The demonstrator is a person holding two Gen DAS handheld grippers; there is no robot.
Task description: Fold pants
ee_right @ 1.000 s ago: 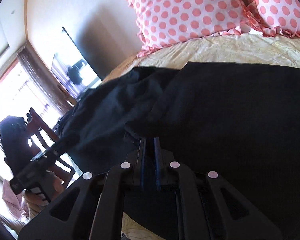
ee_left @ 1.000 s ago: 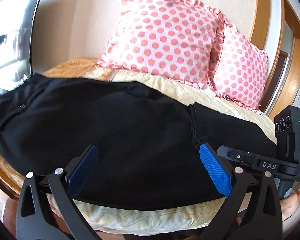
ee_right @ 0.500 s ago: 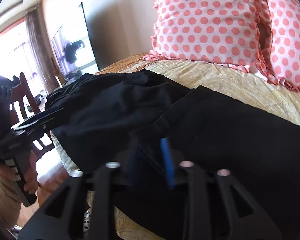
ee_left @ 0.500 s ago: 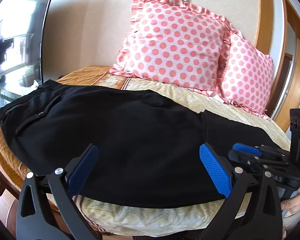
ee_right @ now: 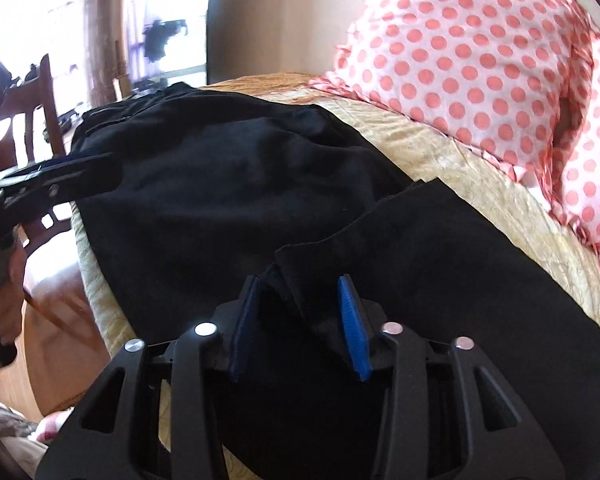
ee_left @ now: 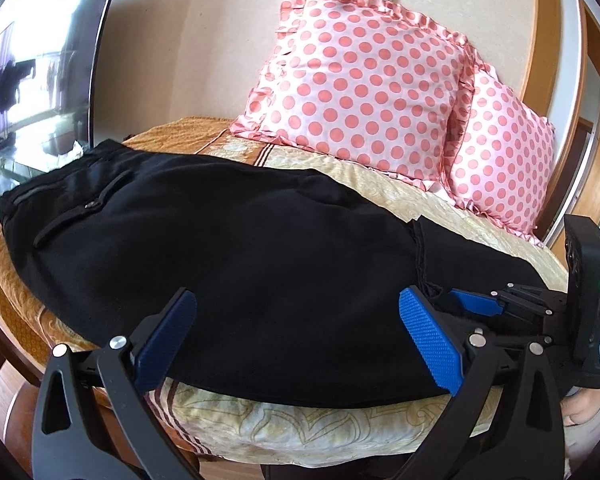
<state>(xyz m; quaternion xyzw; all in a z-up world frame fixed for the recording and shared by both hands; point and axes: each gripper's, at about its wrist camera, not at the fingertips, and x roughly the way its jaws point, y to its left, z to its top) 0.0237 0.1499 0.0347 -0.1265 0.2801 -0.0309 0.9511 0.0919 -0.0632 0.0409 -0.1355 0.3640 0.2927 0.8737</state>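
Across the bed [ee_left: 300, 432] lie the black pants [ee_left: 228, 264], one fold laid — more left — with left claw [ee_left: 300, 340] spread wide, right claw [ee_right: 300, 320] parted, neither gripping cloth.

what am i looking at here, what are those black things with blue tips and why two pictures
Those are handheld tongs: a person holds one in each hand, and each carries a camera looking along its two blue-padded fingers. So each picture is one tool's own view.

The left tongs are wide open, holding nothing, poised at the near edge of black pants spread on a bed. The right tongs are open too, their fingers either side of a folded cloth edge, not clamped. Two pink dotted pillows lean against the wall behind. The job is folding the pants.
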